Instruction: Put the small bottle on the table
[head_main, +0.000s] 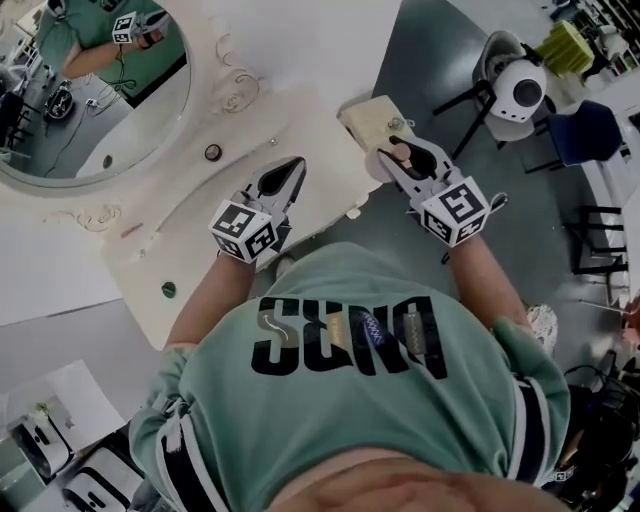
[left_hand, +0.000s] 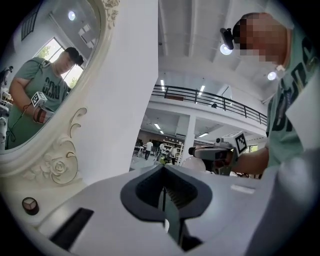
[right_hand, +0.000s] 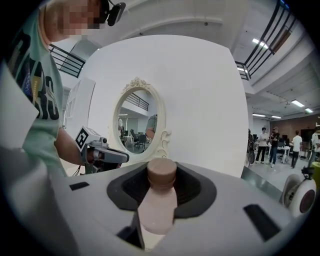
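A small pale pink bottle (right_hand: 158, 207) with a brown cap stands upright between the jaws of my right gripper (right_hand: 161, 175), which is shut on it. In the head view that gripper (head_main: 402, 158) holds the bottle (head_main: 400, 152) in the air off the right end of the white dressing table (head_main: 190, 225), just in front of a beige box (head_main: 368, 118). My left gripper (head_main: 288, 178) hovers over the table's front part. In its own view the left gripper (left_hand: 163, 175) has its jaws together with nothing between them.
An oval mirror (head_main: 95, 95) in an ornate white frame backs the table. A small round knob (head_main: 212, 152) and a dark dot (head_main: 168, 290) sit on the tabletop. Chairs and a white round device (head_main: 520, 90) stand on the grey floor to the right.
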